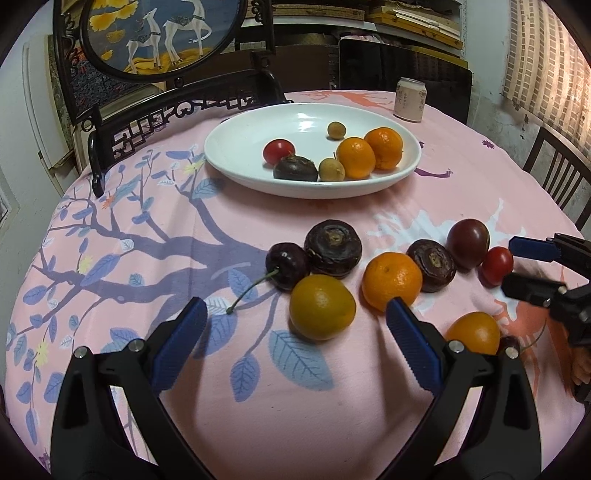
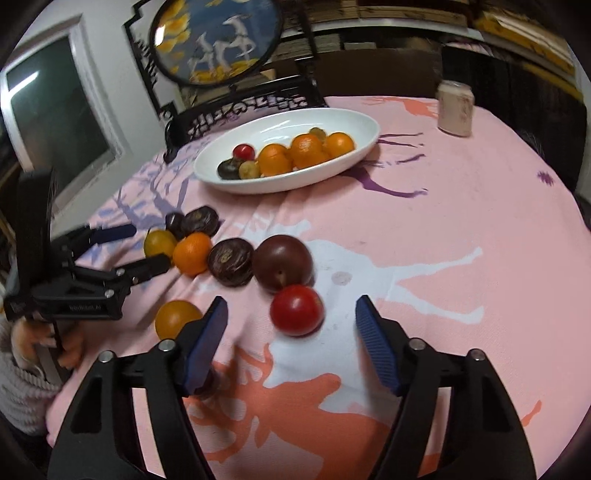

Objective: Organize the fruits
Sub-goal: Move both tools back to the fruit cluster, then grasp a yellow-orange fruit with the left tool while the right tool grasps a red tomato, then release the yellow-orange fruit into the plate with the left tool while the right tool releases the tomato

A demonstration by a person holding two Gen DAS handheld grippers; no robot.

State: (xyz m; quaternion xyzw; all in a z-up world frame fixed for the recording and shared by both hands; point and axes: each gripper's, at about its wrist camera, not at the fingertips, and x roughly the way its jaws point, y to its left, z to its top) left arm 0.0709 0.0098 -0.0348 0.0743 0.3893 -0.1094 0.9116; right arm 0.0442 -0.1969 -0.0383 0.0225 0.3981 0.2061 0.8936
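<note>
Left hand-held gripper (image 1: pixel 295 325): jaws apart around yellow-orange fruit (image 1: pixel 322 307) | right hand-held gripper (image 2: pixel 291 325): jaws apart, red tomato (image 2: pixel 296 310) between | white dish (image 1: pixel 236 162) holds fruit.

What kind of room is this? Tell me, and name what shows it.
Probably a home dining room: a round table under a pink printed tablecloth, wooden chairs around it, and a carved framed deer screen behind the white fruit dish.

Pink can (image 1: pixel 410 100), deer screen (image 1: pixel 155 35)
</note>
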